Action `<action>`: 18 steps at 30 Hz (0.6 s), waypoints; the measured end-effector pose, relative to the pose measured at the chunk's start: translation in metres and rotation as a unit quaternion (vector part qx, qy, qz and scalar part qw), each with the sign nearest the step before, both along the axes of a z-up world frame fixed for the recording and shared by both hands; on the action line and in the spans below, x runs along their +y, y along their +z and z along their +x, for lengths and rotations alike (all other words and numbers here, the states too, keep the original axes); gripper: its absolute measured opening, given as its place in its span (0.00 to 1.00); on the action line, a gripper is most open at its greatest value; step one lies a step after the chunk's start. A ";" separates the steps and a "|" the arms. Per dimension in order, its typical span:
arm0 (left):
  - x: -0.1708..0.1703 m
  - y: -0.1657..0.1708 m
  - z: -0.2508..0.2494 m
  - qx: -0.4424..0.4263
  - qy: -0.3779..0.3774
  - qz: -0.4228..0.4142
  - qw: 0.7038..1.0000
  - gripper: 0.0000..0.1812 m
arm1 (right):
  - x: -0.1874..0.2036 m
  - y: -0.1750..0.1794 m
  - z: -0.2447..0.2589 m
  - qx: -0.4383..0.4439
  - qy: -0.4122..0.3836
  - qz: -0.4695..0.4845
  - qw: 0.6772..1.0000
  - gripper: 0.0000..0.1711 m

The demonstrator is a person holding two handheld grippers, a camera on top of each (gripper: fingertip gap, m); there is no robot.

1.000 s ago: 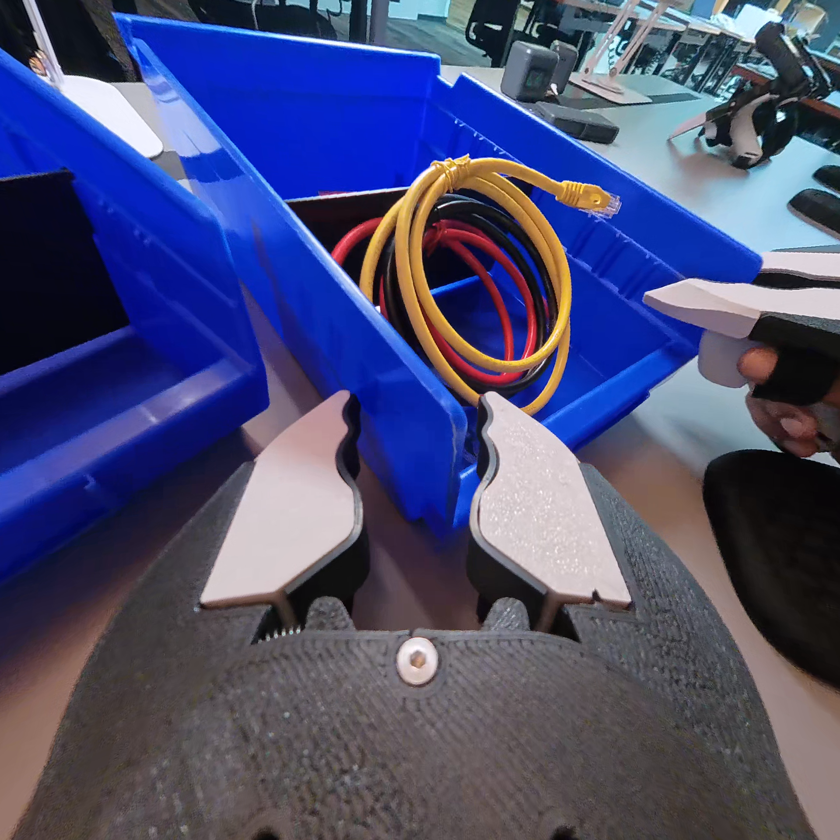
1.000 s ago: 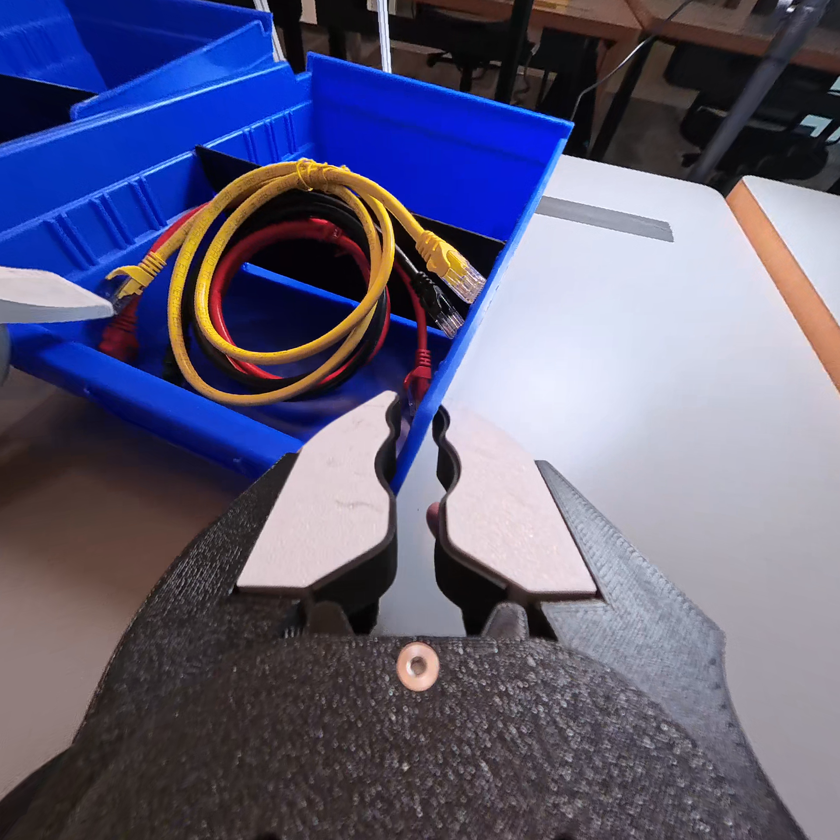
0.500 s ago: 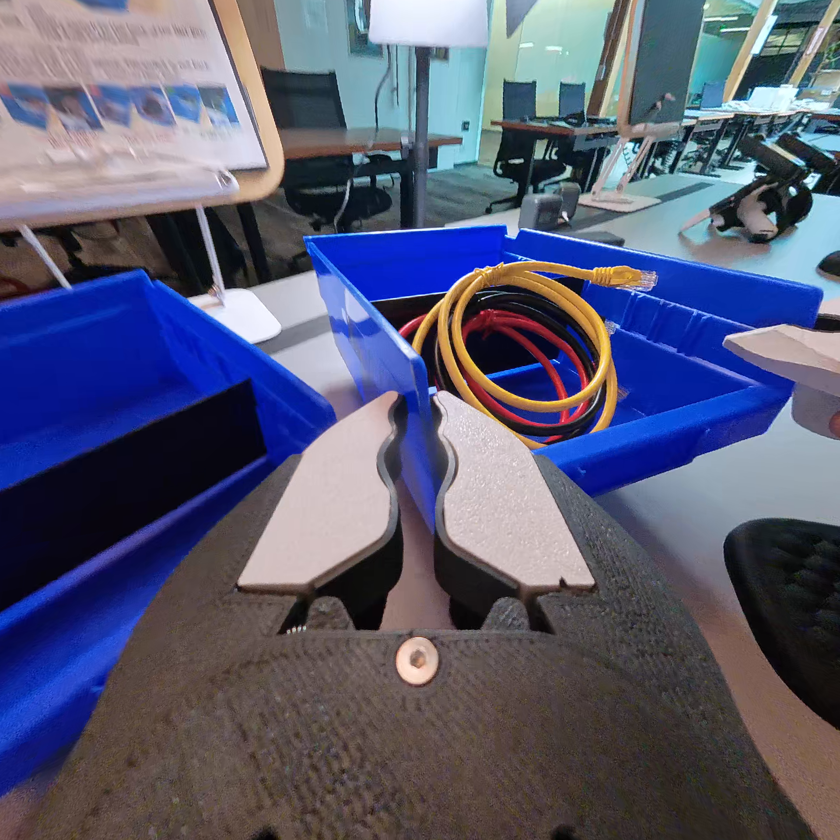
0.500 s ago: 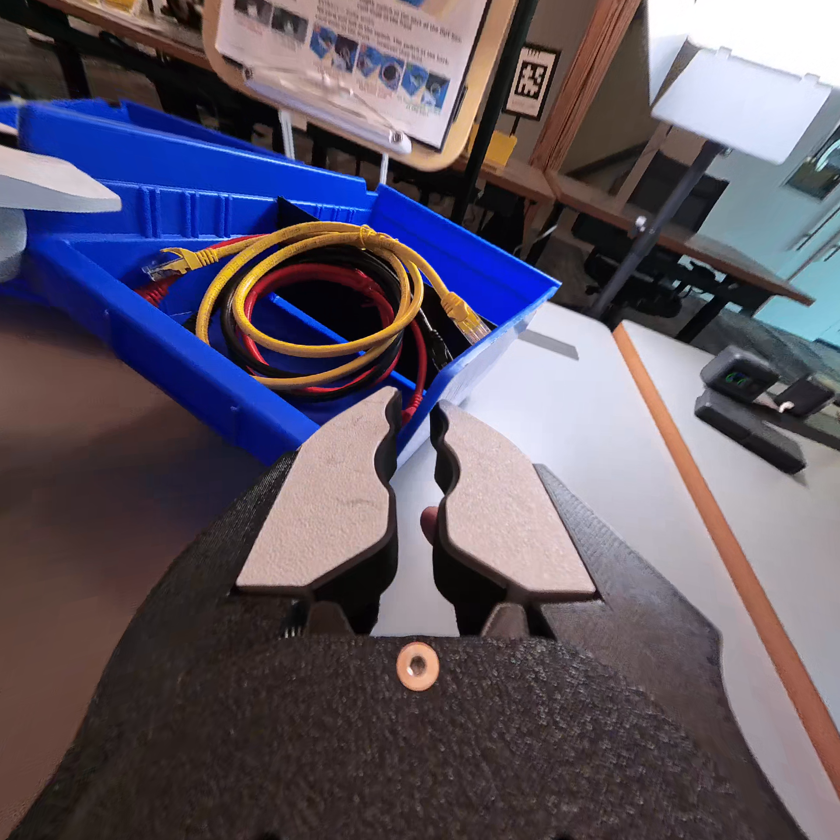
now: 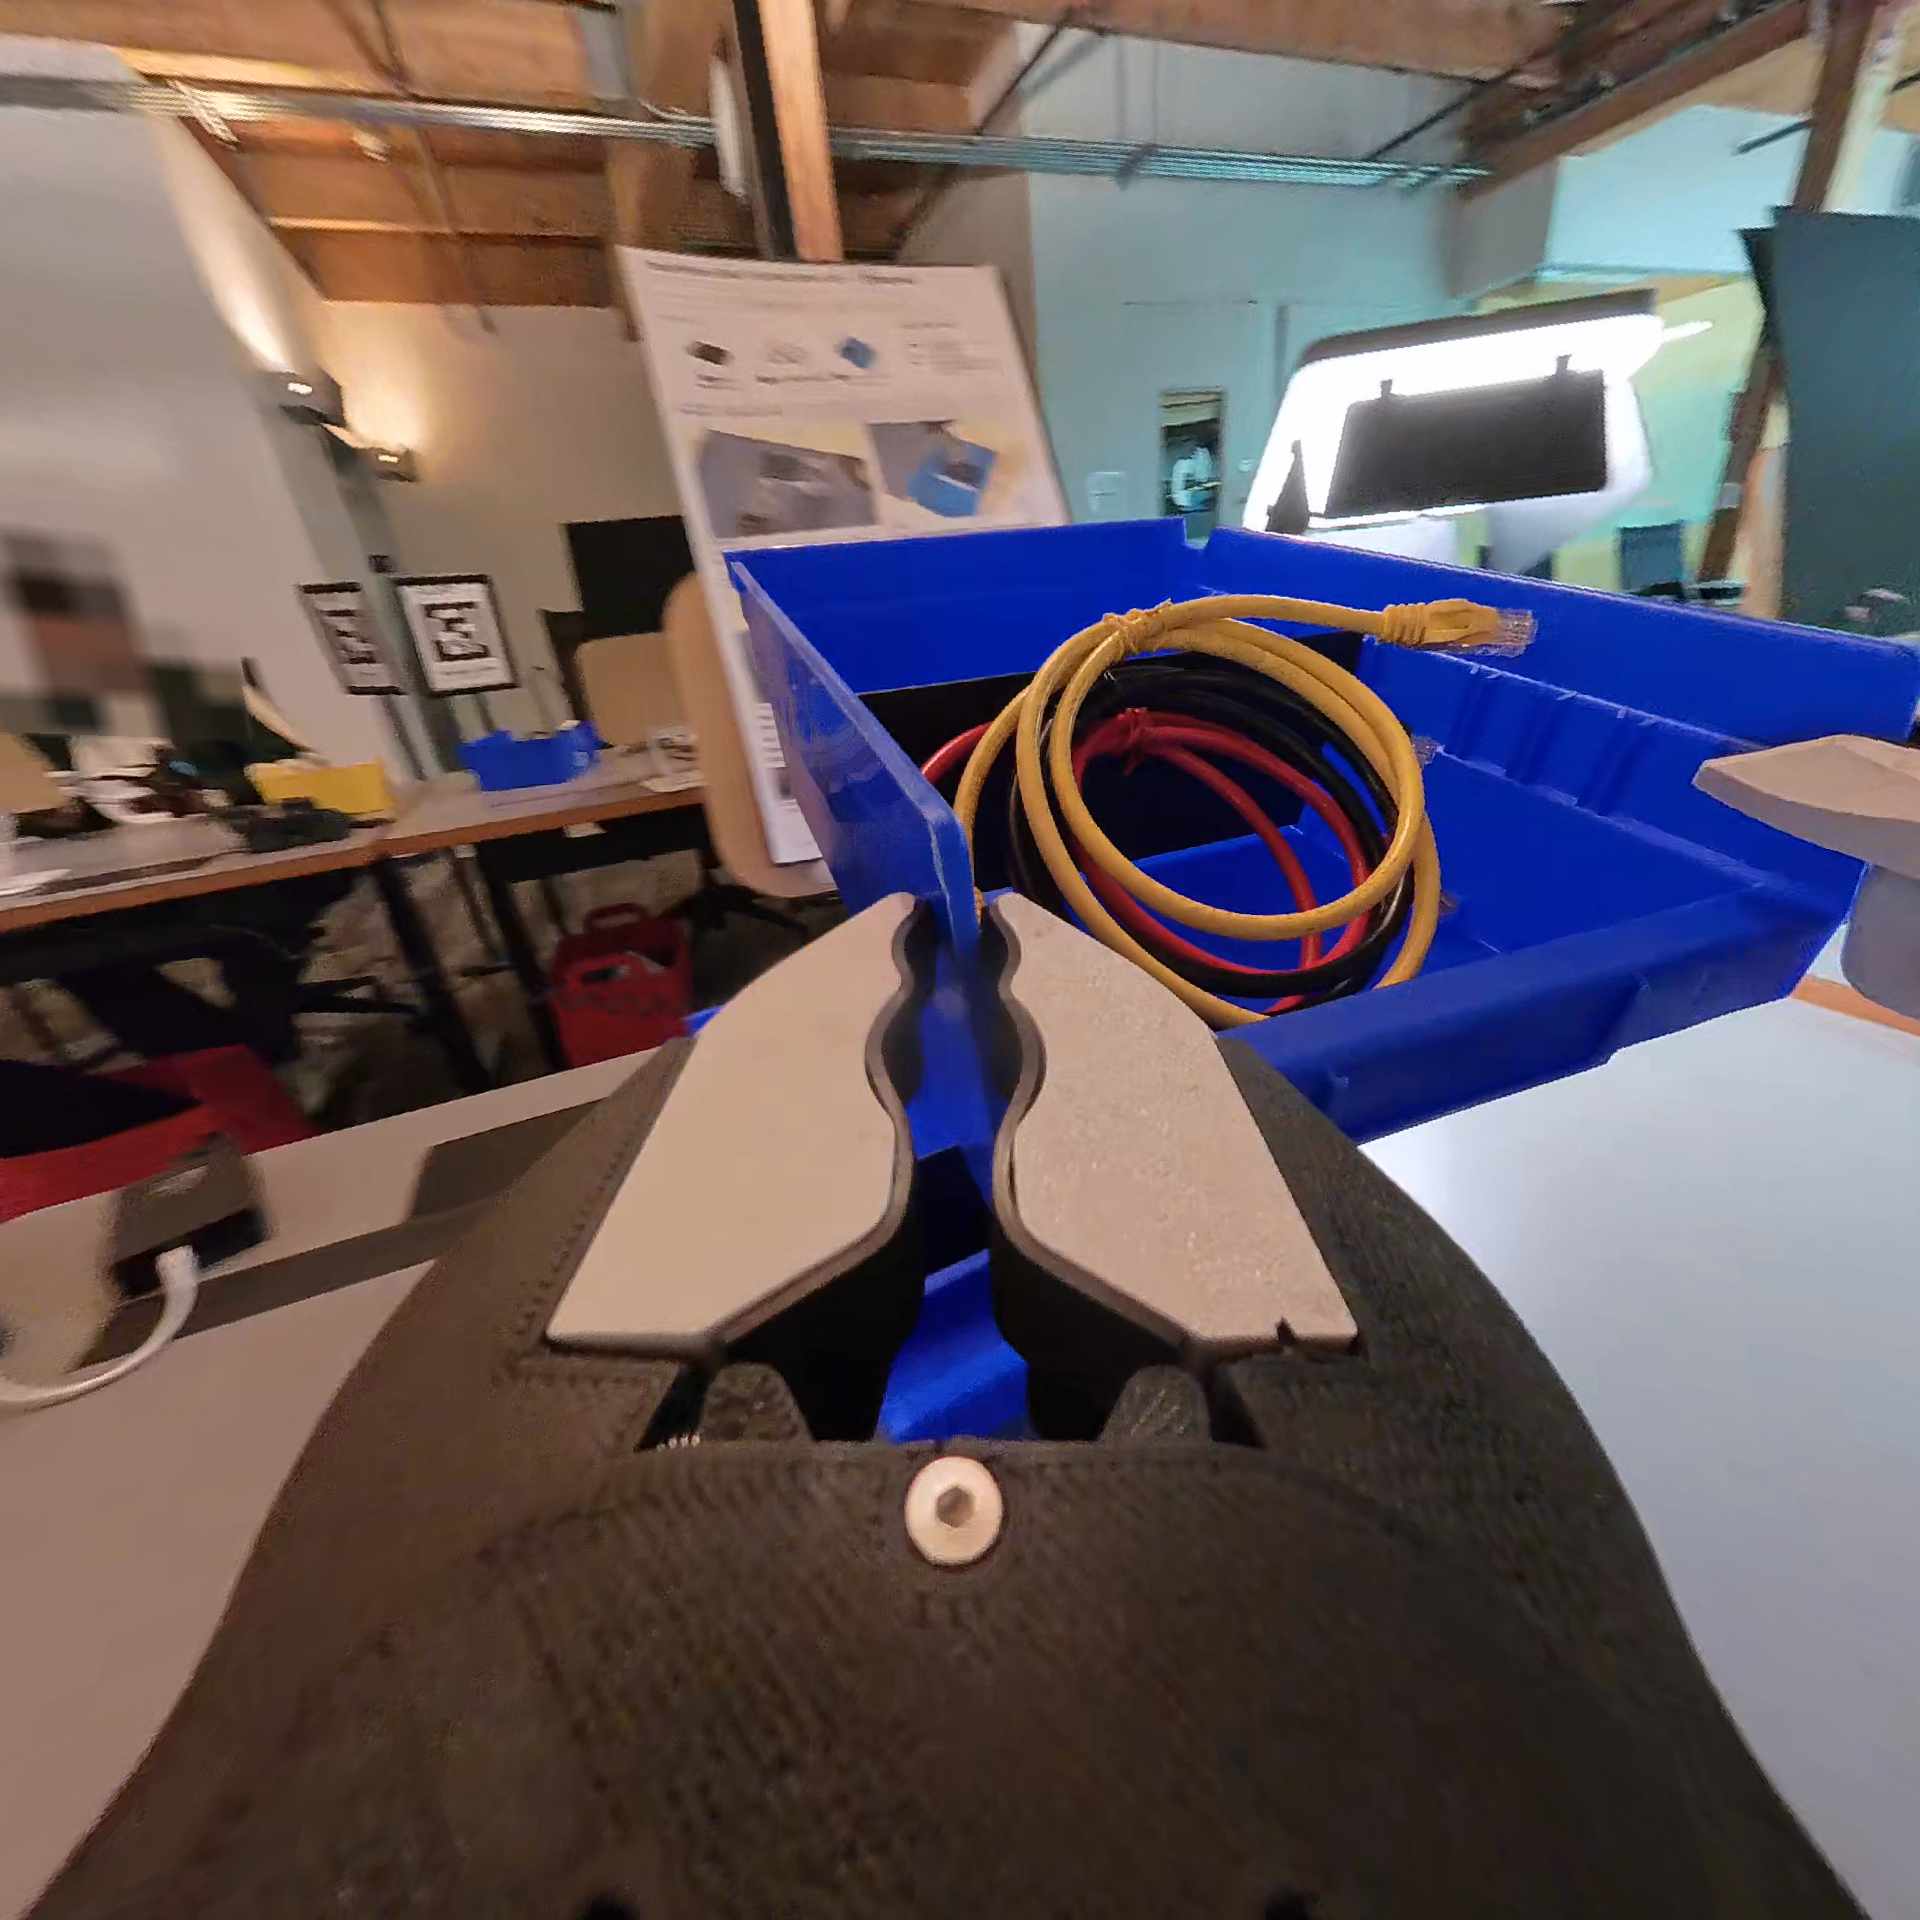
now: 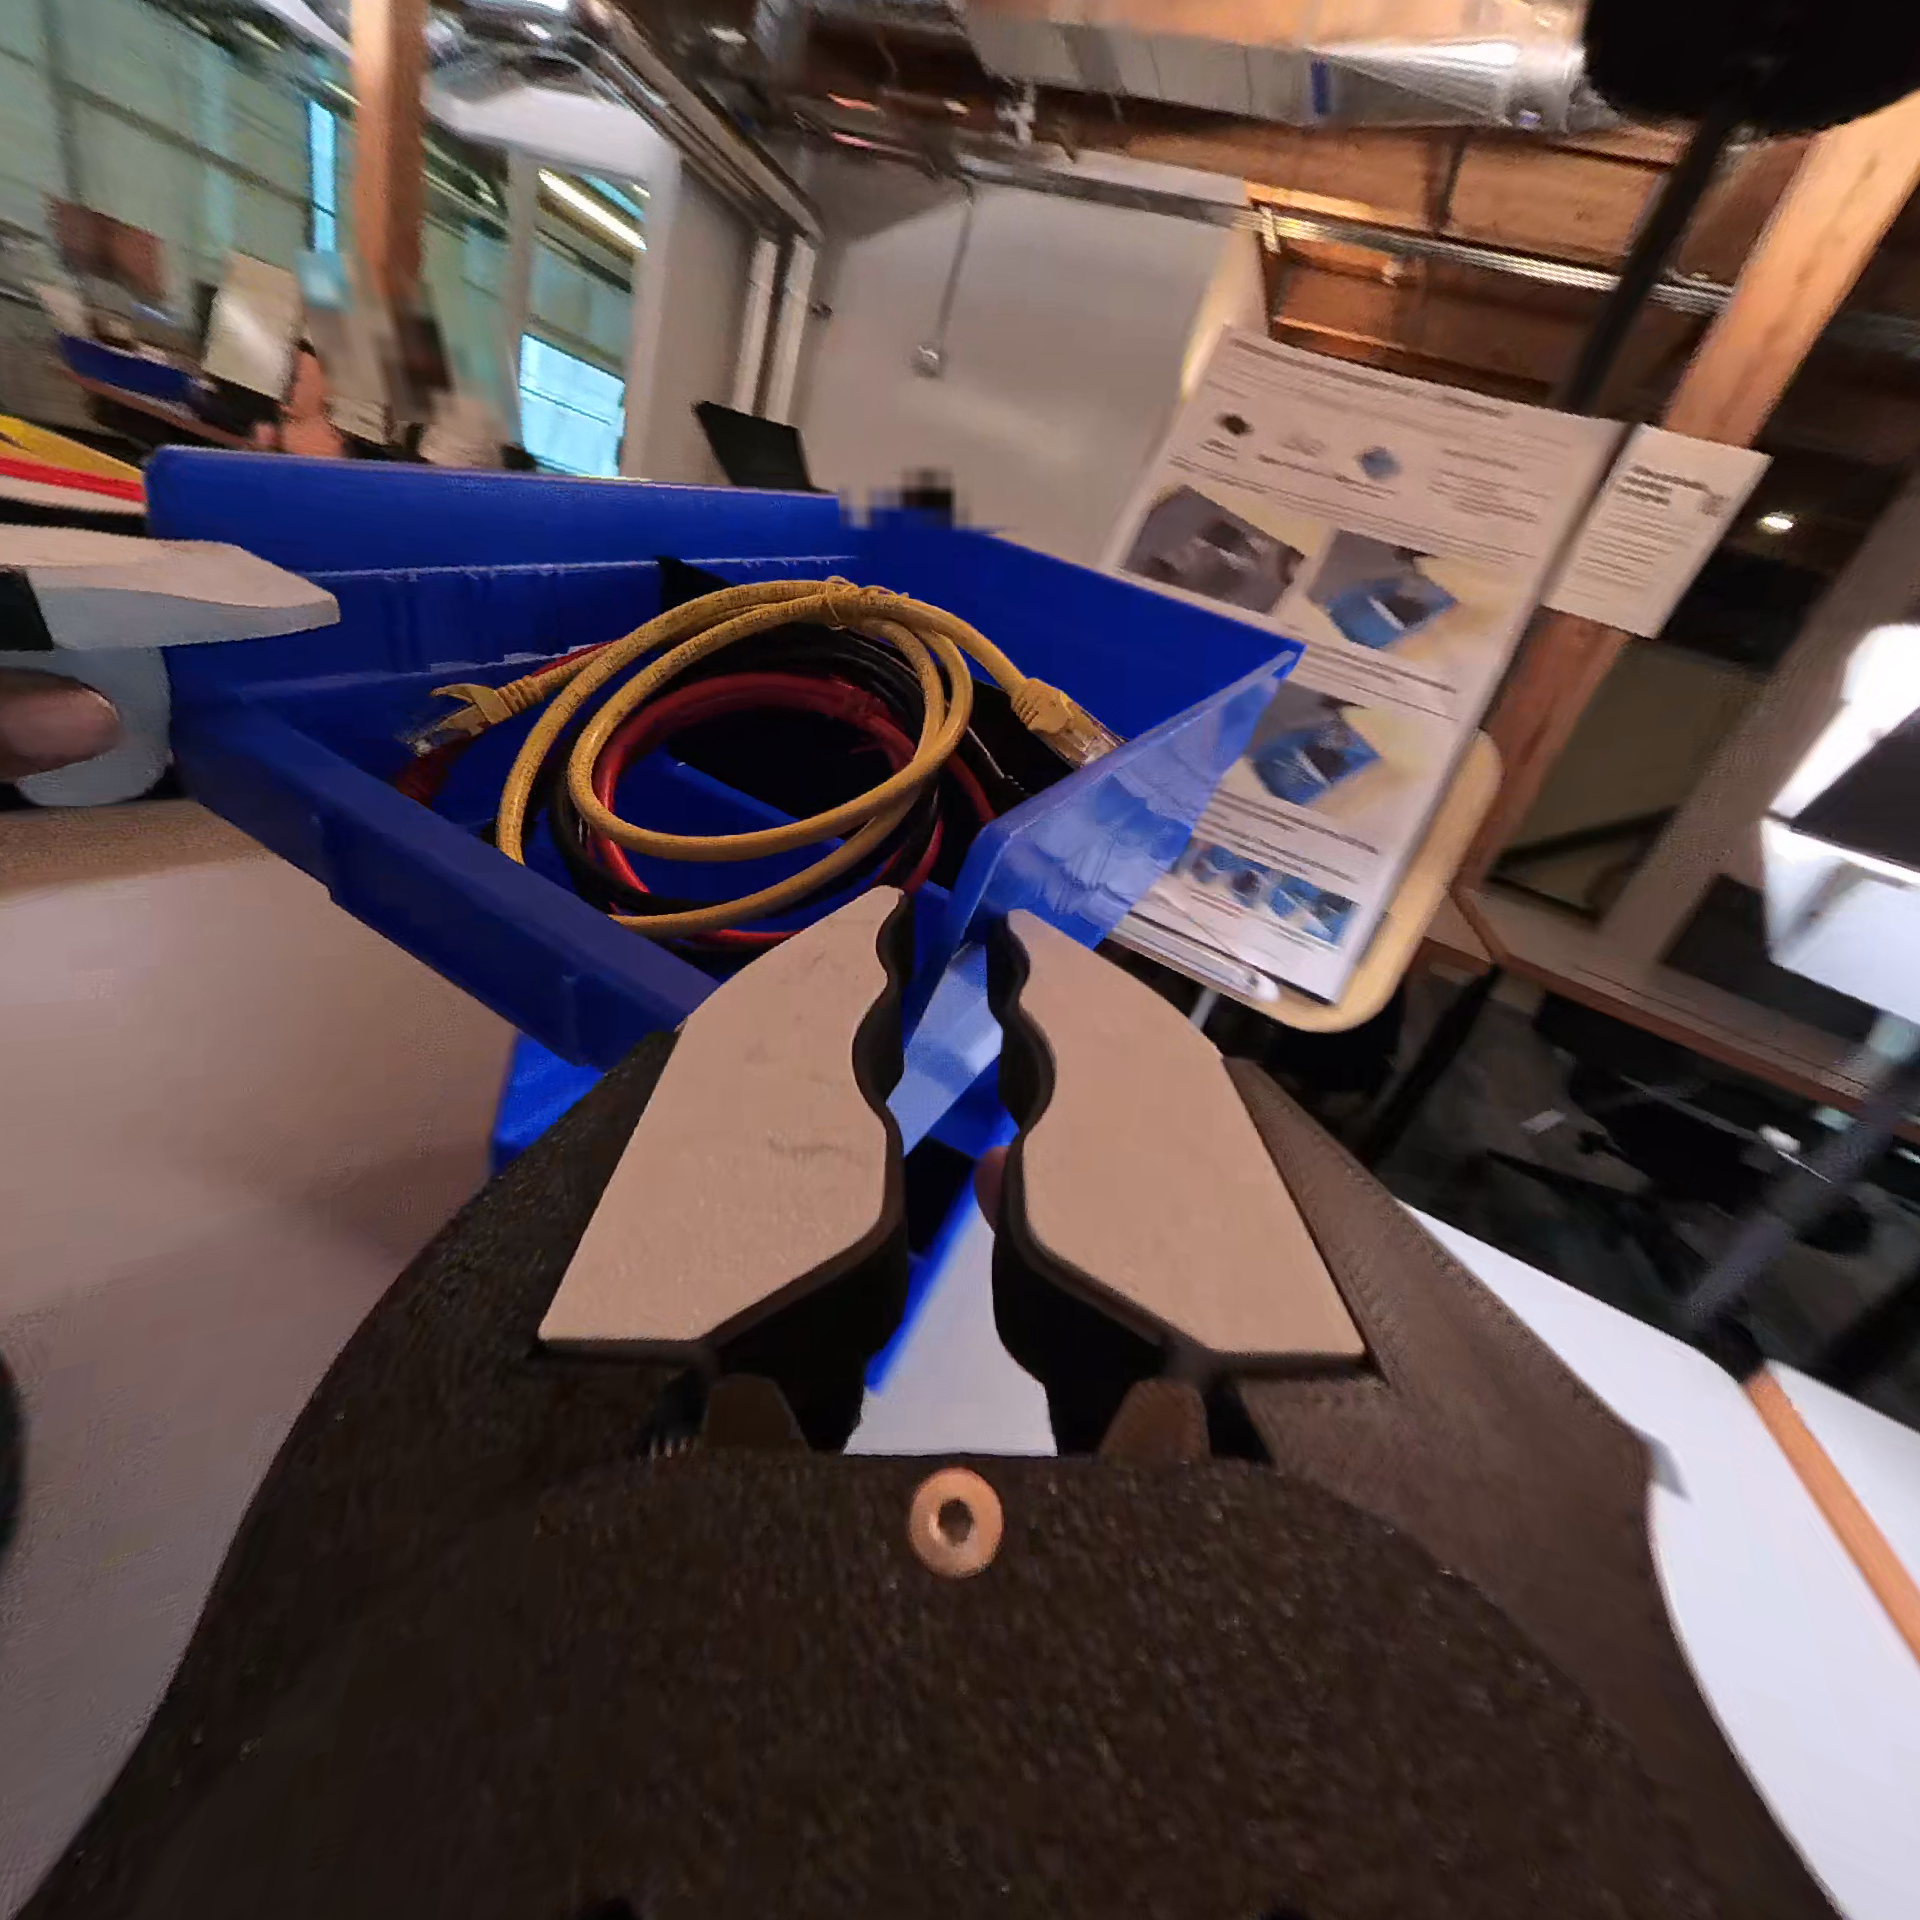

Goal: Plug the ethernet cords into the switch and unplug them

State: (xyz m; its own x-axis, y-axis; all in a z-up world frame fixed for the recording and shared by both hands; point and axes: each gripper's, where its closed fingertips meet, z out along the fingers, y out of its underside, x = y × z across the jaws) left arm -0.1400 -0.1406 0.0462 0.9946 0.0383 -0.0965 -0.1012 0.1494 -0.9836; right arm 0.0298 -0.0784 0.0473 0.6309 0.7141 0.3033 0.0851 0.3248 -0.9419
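Note:
A blue bin (image 5: 1558,997) holds coiled ethernet cords: yellow (image 5: 1392,831), red (image 5: 1226,774) and black (image 5: 1299,707). My left gripper (image 5: 951,914) is shut on the bin's left side wall. My right gripper (image 6: 951,914) is shut on the bin's (image 6: 416,883) right side wall, with the yellow cord (image 6: 727,842) coiled just beyond. The bin looks held up off the table between both grippers. The right gripper's finger (image 5: 1829,800) shows at the far side in the left wrist view, and the left gripper's finger (image 6: 156,592) in the right wrist view. No switch is in view.
A poster board (image 5: 852,416) stands behind the bin, also in the right wrist view (image 6: 1351,623). The white table top (image 5: 1662,1247) lies below. A small device with a white cable (image 5: 156,1216) sits at the left. Tables and chairs fill the room behind.
My left gripper closed on the bin's wall. Both grippers then rose with the bin, and both views tilted up toward the room. The second blue bin left the view.

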 end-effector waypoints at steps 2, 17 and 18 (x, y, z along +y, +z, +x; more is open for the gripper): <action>-0.024 0.002 -0.033 -0.001 0.034 0.003 0.999 0.05 | -0.010 0.002 -0.039 0.000 0.038 -0.004 0.999 0.07; -0.097 -0.103 -0.202 -0.047 0.188 -0.092 0.977 0.04 | -0.046 -0.127 -0.231 -0.057 0.176 -0.149 0.971 0.08; -0.096 -0.112 -0.206 -0.053 0.188 -0.099 0.976 0.04 | -0.046 -0.136 -0.234 -0.065 0.176 -0.155 0.970 0.09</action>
State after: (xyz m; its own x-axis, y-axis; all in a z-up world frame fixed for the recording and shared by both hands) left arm -0.3462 -0.2362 -0.0661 0.9183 0.3941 -0.0370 -0.0088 -0.0731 -0.9973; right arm -0.2041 -0.1241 -0.0889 0.3018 0.9481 0.1001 0.1454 0.0581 -0.9877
